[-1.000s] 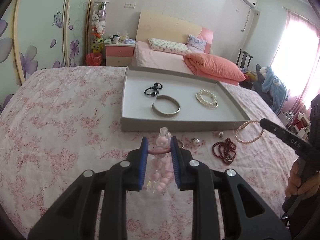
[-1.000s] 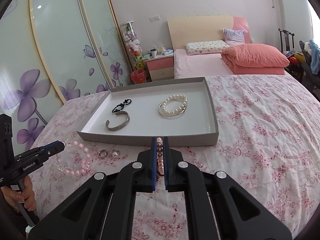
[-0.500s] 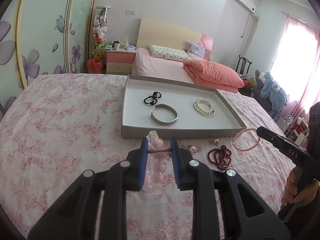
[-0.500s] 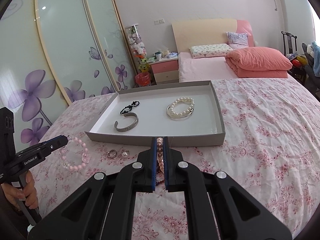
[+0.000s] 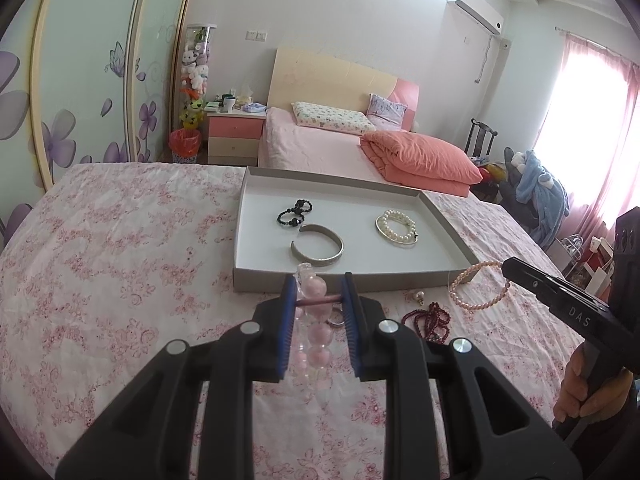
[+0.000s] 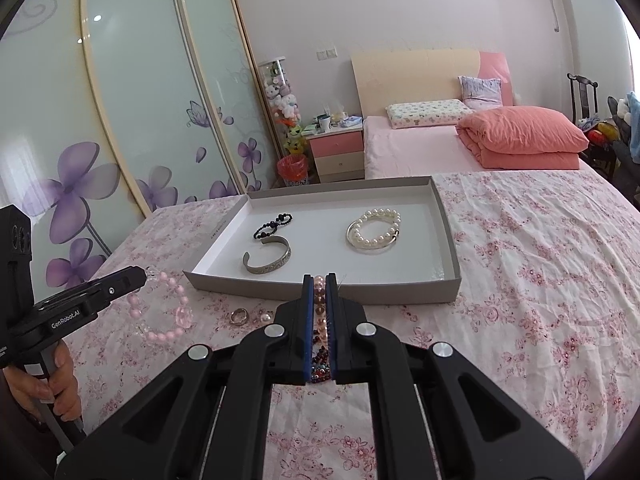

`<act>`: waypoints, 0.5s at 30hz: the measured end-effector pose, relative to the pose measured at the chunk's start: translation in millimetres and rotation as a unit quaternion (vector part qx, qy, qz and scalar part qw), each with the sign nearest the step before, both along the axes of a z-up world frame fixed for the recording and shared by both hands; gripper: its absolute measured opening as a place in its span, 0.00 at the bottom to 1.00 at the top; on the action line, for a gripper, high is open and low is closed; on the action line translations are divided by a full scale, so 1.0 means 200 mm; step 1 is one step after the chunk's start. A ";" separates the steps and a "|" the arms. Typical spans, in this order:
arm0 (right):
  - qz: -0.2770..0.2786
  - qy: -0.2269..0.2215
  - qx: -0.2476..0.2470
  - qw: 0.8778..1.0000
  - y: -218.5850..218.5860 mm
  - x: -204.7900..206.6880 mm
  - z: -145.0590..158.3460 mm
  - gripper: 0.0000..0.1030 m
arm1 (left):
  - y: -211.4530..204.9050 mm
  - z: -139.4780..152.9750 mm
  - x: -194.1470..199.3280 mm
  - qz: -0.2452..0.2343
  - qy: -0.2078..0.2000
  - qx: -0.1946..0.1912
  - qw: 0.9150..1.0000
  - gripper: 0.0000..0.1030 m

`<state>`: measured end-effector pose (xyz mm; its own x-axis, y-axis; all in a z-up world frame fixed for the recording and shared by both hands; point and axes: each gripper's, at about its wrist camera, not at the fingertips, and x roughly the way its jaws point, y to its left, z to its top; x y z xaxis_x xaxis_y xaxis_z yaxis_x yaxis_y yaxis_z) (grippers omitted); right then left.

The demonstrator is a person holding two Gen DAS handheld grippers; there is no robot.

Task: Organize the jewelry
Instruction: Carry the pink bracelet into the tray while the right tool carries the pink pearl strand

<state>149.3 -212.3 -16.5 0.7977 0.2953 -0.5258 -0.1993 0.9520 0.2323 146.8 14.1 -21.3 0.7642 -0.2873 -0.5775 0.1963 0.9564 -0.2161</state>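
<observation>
On the bed, lower centre of both frames: I have a bracelet lifted in each gripper, short of the tray
Left gripper (image 5: 319,292): clamped on the pink bead bracelet (image 6: 162,312), which hangs clear of the bedspread (image 5: 120,280) at lower left of the right wrist view
Right gripper (image 6: 319,292): pinched tight on the small-pearl bracelet (image 5: 478,286), its loop dangling at right of the left wrist view
Tray (image 5: 256,282): grey and shallow, centre of frame, already holding a black bead bracelet (image 5: 294,213), a silver cuff (image 5: 318,245) and a white pearl bracelet (image 5: 397,227)
Left on the bedspread: a dark red bead strand (image 5: 430,318), a ring (image 6: 239,315) and a pearl stud (image 6: 265,317), just in front of the tray's near wall
Step in hand, as I read it: carrying both bracelets to the tray
Next move calls for: clearing the near wall, lowering onto bare tray floor apart from the three pieces, then releasing so neither loop snags
</observation>
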 end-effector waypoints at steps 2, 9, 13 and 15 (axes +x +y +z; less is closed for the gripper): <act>0.000 -0.004 -0.001 1.000 0.00 0.00 0.01 0.06 | -0.01 0.01 0.00 -0.001 -0.002 0.001 1.000 0.22; 0.004 -0.015 -0.004 1.000 0.02 0.00 0.04 0.06 | -0.05 0.04 0.02 -0.007 -0.011 0.006 1.000 0.22; 0.007 -0.020 -0.008 1.000 0.03 0.01 0.06 0.06 | -0.07 0.06 0.04 -0.011 -0.014 0.010 1.000 0.22; 0.007 -0.023 -0.010 1.000 0.04 0.02 0.07 0.06 | -0.08 0.06 0.05 -0.012 -0.016 0.011 1.000 0.22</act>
<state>152.5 -204.7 -2.9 0.8171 0.2964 -0.4944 -0.2228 0.9534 0.2033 157.2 -1.9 -8.6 0.7758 -0.2933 -0.5586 0.2256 0.9558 -0.1886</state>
